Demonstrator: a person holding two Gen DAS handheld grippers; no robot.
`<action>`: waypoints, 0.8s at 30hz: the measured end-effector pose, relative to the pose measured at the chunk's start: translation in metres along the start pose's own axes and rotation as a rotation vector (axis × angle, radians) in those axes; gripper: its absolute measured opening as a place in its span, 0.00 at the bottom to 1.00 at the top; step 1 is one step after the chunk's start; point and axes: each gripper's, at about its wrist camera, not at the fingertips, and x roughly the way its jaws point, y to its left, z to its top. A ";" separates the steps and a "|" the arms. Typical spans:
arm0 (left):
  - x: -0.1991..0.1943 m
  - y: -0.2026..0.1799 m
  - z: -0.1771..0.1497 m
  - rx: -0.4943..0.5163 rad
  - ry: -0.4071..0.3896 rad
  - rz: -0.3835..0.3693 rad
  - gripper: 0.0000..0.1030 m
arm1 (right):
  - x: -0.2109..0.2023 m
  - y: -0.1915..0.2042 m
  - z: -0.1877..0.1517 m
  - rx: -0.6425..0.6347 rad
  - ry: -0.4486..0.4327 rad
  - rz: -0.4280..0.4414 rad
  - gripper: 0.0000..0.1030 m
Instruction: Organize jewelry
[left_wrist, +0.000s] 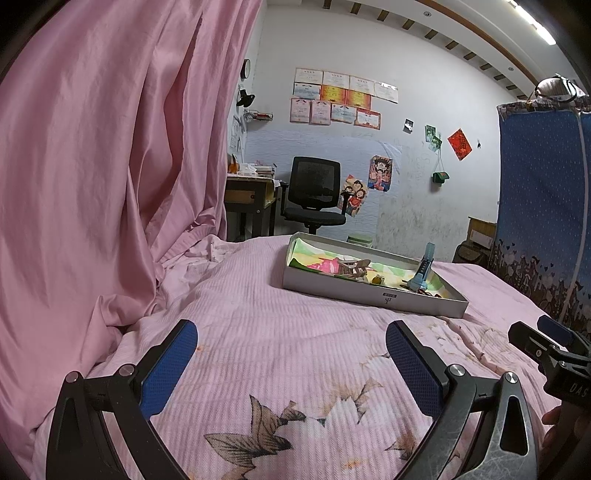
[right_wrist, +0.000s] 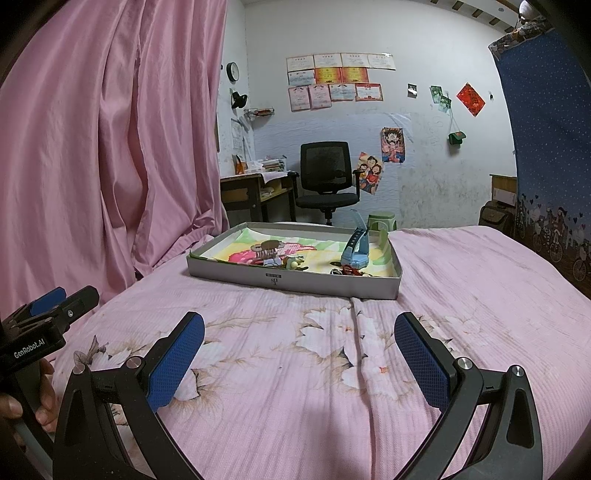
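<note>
Tray (right_wrist: 295, 282) sits on the bed (right_wrist: 461, 295), lined with a coloured cloth. Inside: brown hair clip (right_wrist: 269, 248) toward the left, blue watch (right_wrist: 355, 246) standing toward the right, small red pieces (right_wrist: 347, 270) near the front wall, too small to identify. Left hand-held gripper (left_wrist: 291, 365) and right hand-held gripper (right_wrist: 299, 360) both hover over the bedspread, near the tray, jaws spread wide, empty. Pink curtain (left_wrist: 92, 147) hangs left.
</note>
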 end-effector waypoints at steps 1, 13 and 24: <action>0.000 0.000 0.001 0.001 0.000 0.000 1.00 | 0.000 0.000 0.000 0.000 0.000 0.000 0.98; 0.000 0.000 0.000 -0.004 -0.001 -0.001 1.00 | 0.000 0.001 0.000 0.000 0.000 0.000 0.98; 0.000 0.000 -0.001 -0.003 -0.001 0.000 1.00 | 0.000 0.001 0.001 0.000 0.002 0.000 0.98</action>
